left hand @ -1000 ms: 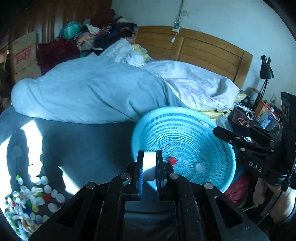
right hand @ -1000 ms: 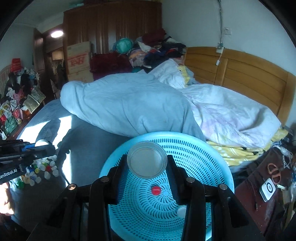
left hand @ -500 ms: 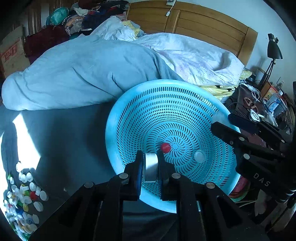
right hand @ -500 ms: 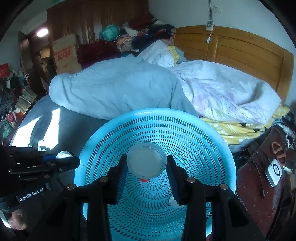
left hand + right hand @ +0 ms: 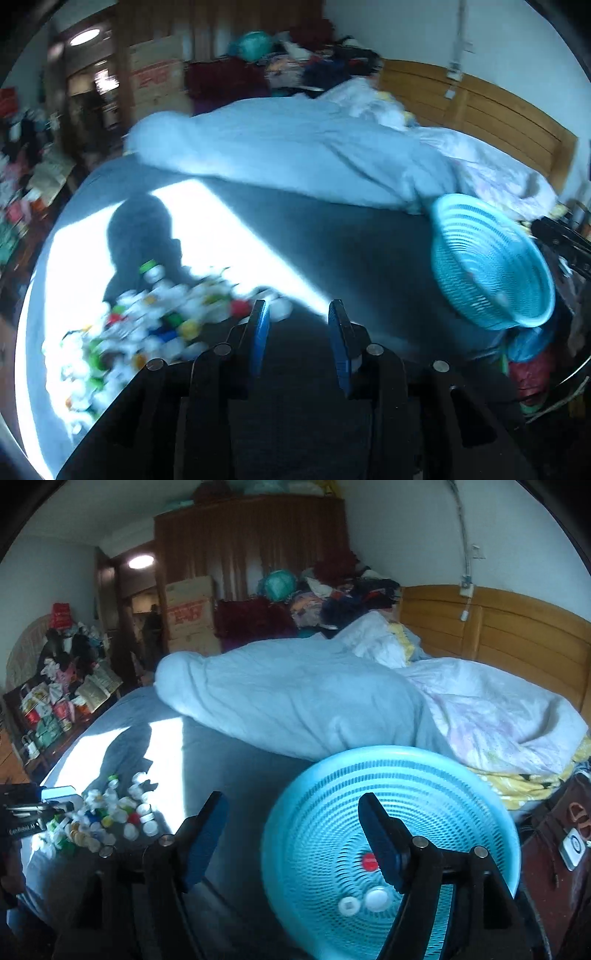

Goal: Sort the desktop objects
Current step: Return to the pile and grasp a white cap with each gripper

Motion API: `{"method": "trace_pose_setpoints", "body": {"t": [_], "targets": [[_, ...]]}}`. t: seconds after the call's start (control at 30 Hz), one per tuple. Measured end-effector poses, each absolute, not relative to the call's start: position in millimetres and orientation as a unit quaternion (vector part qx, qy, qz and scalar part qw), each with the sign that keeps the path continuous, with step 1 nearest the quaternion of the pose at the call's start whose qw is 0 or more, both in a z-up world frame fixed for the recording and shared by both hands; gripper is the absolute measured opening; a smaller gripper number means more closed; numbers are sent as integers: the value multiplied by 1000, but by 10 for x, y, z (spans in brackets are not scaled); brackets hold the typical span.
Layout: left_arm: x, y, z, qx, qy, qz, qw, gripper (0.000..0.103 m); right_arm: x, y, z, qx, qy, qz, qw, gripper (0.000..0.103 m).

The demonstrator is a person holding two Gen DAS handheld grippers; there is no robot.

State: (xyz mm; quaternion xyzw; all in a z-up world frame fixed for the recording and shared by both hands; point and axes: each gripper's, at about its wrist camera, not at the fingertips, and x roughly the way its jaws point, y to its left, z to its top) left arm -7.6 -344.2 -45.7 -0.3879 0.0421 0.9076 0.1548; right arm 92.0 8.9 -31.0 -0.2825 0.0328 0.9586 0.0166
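A big dark grey bed sheet (image 5: 229, 753) is lying under everything. A round light blue plastic basket with holes (image 5: 480, 794) is sitting on it, near the puffy blue blanket (image 5: 295, 698). A heap of little bottle caps in many colours (image 5: 147, 325) is lying in the sun, well apart from the basket. One red cap (image 5: 370, 861) and two white caps (image 5: 376, 899) are lying inside the basket. The right gripper (image 5: 291, 834) is standing wide and holding nothing, its jaws just having been opening. The left gripper (image 5: 299, 332), near the heap, is standing partly apart and holding nothing, its jaws just having been opening too.

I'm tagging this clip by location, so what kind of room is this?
Most likely a lived-in bedroom: a rumpled pale blue duvet lies on a bed with a wooden slatted headboard, and a tall dark wooden wardrobe stands behind.
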Motion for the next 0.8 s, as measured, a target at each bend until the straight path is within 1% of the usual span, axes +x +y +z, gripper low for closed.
{"method": "trace_pose_setpoints", "body": {"t": [0.07, 0.13, 0.23, 0.3, 0.43, 0.53, 0.63, 0.73, 0.8], "targets": [[40, -4269, -705, -405, 4, 910, 89, 31, 844, -236, -480, -304, 29, 952, -21, 78], [196, -5132, -1024, -428, -32, 903, 1, 31, 779, -556, -662, -329, 29, 942, -60, 78], [384, -5987, -1430, -449, -70, 888, -72, 30, 704, -1121, -933, -365, 18, 923, -120, 78], [437, -6341, -1657, -464, -88, 877, -89, 30, 680, -1510, -1094, -386, 7, 909, -157, 78], [370, -6429, -1783, -464, -97, 879, -59, 30, 717, -2193, -1317, -407, -24, 889, -207, 78], [187, -6337, -1786, -459, -77, 884, -36, 30, 735, -2601, -1401, -413, -44, 880, -228, 78], [-25, -6240, -1894, -469, -34, 882, -25, 30, 717, -2912, -1466, -421, -59, 873, -241, 78], [-102, -6258, -2033, -482, -24, 875, -24, 30, 659, -3134, -1468, -421, -67, 869, -252, 78], [-93, -6262, -2079, -483, -17, 875, -23, 26, 607, -3298, -1502, -422, -70, 864, -265, 78]]}}
